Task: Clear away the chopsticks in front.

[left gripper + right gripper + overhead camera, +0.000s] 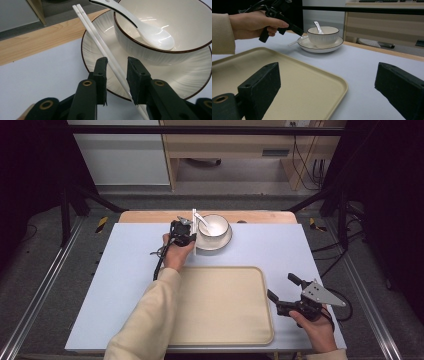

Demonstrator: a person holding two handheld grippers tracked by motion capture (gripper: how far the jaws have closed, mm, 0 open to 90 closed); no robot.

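White chopsticks (pixel 100 42): we count two, lying side by side with their far part on the plate (pixel 92 50) rim, left of the bowl (pixel 140 42). Their near ends run under the jaw in the left gripper view, so we can't see where they stop.

Left hand-held gripper (pixel 117 65): jaws straddle the pair, gap visible on both sides, so not clamped yet. From the high view the left hand-held gripper (pixel 186 231) covers much of the chopsticks; contact there is hard to read.

Right hand-held gripper (pixel 283 287): jaws spread wide, holding nothing, off the tray's (pixel 220 330) right edge, well apart from the dishes.

Counts: one bowl, one plate under it, one white spoon (pixel 150 32) resting in the bowl with its handle over the rim, one beige tray, bare. The spoon handle tip is cut off at the top of the left gripper view. Everything sits on the pale blue surface (pixel 130 265).
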